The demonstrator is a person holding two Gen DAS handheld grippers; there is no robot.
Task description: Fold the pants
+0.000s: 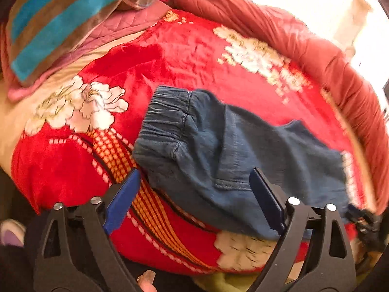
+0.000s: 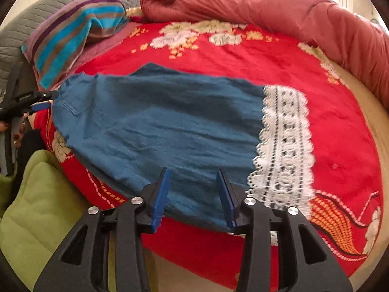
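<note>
Blue denim pants (image 1: 218, 150) with an elastic waistband (image 1: 160, 119) and white lace cuffs (image 2: 284, 146) lie flat on a red flowered blanket (image 1: 189, 56). My left gripper (image 1: 194, 185) is open, its blue pads wide apart over the near waist edge of the pants. My right gripper (image 2: 194, 189) is open, its pads straddling the near edge of the pants (image 2: 158, 121) close to the lace cuff. The left gripper also shows at the left edge of the right wrist view (image 2: 36, 102), at the waist end. The right gripper shows dimly at the right edge of the left wrist view (image 1: 364, 221).
A rolled dark-red quilt (image 2: 267, 7) lines the far side of the bed. A striped blue and brown towel (image 2: 70, 34) lies at the far left. A green cushion (image 2: 41, 206) sits off the near edge. The red blanket (image 2: 340, 126) spreads past the cuffs.
</note>
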